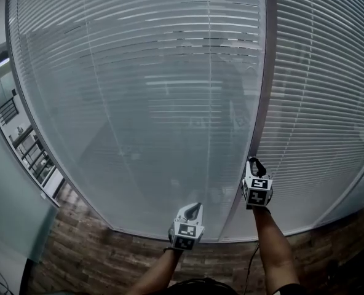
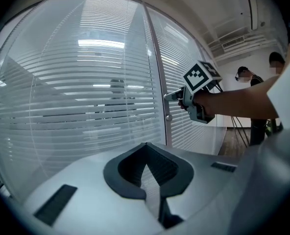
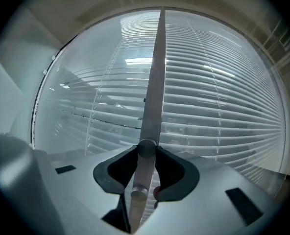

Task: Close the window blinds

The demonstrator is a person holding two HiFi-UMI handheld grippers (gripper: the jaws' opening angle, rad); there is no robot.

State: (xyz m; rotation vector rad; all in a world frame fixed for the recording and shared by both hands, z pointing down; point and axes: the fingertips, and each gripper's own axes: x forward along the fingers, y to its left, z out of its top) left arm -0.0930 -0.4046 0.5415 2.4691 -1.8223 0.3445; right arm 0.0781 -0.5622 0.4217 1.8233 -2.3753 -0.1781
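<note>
Right tool is clenched on a small round knob. The knob sits on the grey post between the two glass panes. The knob is right at the jaw tips, with both pads touching it. The post runs straight up and down through the jaw gap in the right gripper view.

A second knob sits on the same post just below the right tool.

Left tool has its tips closed together with nothing between them. It is held in the air, left of and lower than the right tool, and points at the left pane without touching it.

The blinds are directly ahead of both tools, behind the glass, with one set on each side of the post. Left of the post the slats are mostly turned flat, with a few thin dark gaps between rows. Right of the post the slats show as evenly spaced rows.

The print in view is the black-and-white square markers on the right tool's cube and the left tool's cube.

The wood-plank floor is below the tools. A person stands well off behind the right tool's arm.
</note>
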